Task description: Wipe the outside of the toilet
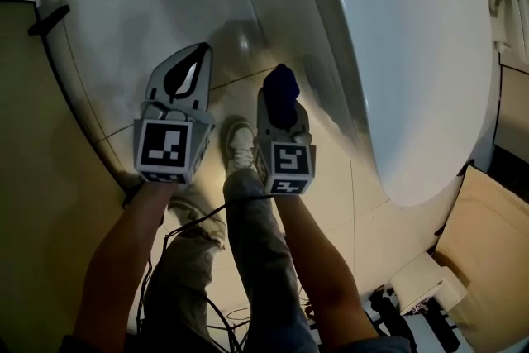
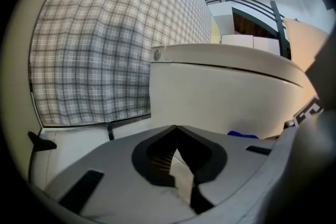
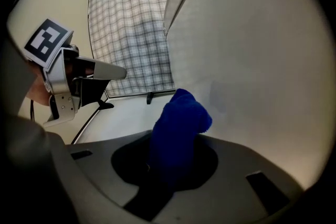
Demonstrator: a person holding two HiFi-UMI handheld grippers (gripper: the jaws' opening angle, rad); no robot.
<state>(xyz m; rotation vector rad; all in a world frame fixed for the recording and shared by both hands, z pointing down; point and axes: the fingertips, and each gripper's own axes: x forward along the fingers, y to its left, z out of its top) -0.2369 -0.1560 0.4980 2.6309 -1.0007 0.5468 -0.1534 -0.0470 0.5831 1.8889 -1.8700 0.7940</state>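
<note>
Right tool (image 1: 282, 99) clamps cloth (image 3: 178, 123) (tips hidden) near toilet (image 1: 413, 54); left tool (image 2: 176, 127) closed.

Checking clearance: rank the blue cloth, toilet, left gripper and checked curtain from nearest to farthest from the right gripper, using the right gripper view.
1. blue cloth, in the right gripper fingers
2. toilet, close on the right
3. left gripper, off left
4. checked curtain, at the back

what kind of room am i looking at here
Most likely a toilet cubicle or bathroom, perhaps a screened-off mock-up: a white toilet on a tiled floor, a checked curtain behind it, and a blue cloth held near it.
</note>
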